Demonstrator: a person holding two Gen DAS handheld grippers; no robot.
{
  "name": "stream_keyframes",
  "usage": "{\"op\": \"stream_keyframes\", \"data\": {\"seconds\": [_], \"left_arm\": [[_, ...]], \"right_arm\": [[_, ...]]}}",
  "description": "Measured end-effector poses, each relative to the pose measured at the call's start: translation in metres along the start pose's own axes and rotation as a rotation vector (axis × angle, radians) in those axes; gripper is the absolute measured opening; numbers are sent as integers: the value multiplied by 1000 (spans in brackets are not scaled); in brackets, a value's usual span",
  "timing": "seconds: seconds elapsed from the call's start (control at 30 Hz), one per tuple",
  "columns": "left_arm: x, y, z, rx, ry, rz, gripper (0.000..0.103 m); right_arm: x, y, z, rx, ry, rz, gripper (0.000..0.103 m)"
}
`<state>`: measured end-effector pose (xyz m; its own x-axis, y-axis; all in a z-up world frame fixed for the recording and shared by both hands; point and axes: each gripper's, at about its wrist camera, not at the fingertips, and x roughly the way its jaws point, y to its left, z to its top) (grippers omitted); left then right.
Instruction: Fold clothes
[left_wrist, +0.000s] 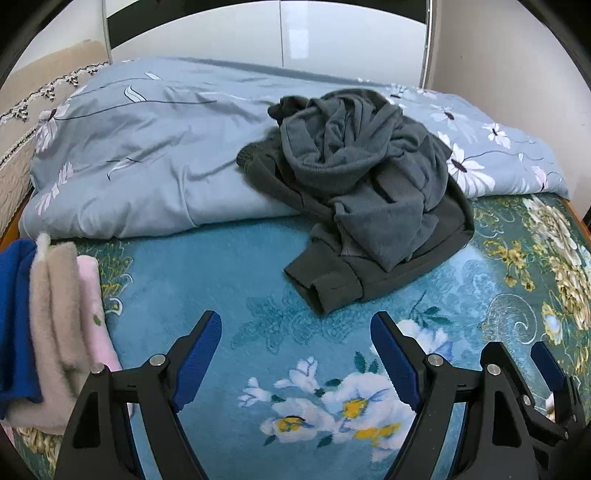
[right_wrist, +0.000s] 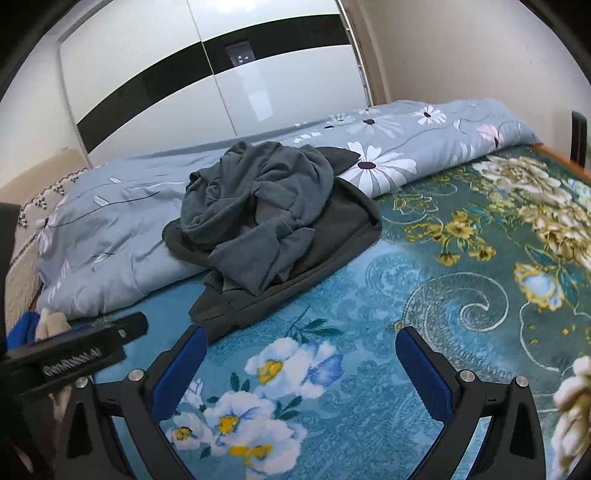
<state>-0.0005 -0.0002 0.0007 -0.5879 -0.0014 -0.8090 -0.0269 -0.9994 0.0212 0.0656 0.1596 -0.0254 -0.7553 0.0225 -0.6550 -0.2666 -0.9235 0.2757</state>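
A: What do you see on your screens, from the biggest thing to the smallest?

B: I see first the wardrobe (right_wrist: 155, 74), with glossy white doors and a black band across them. On the band there is a small panel, but I cannot read anything on it. Before it stands the bed (left_wrist: 229, 266), covered with a plush blue blanket printed with white and yellow flowers and curling ornaments.

A: And on the bed?

B: A smooth grey-blue quilt (left_wrist: 140, 155) with white daisies lies rolled along the far side. The dark grey garment (left_wrist: 362, 192) is a crumpled heap of soft fleece-like cloth; it lies half on the quilt edge and half on the blanket, and one ribbed cuff points toward me. It is unfolded.

A: Other clothes?

B: At the left edge is a folded pile (left_wrist: 48, 325): blue cloth, a fuzzy beige piece and a pale pink one, side by side.

A: Your grippers?

B: My left hand-held gripper (left_wrist: 295, 350) has black arms and ribbed blue pads; the jaws are spread wide and hold nothing. My right hand-held gripper (right_wrist: 301, 363) is the same, spread over the blanket, near the cuff but apart from it. In the right view there are blurred white letters on the left gripper's body, not readable.
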Motion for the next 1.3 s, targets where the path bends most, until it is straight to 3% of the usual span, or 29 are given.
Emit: {"op": "stream_keyframes", "data": {"seconds": [0.3,0.47,1.0,1.3], "left_arm": [[11,-13,-3,20,-43,19,84],[17,-13,-3,4,27,35,84],[15,-11,-1,11,30,40,84],[17,-13,-1,27,31,41,84]], "right_arm": [[5,-2,0,15,20,11,103],[7,-3,1,23,30,16,103],[14,-6,-1,60,85,28,103],[14,-5,-1,31,65,23,103]]}}
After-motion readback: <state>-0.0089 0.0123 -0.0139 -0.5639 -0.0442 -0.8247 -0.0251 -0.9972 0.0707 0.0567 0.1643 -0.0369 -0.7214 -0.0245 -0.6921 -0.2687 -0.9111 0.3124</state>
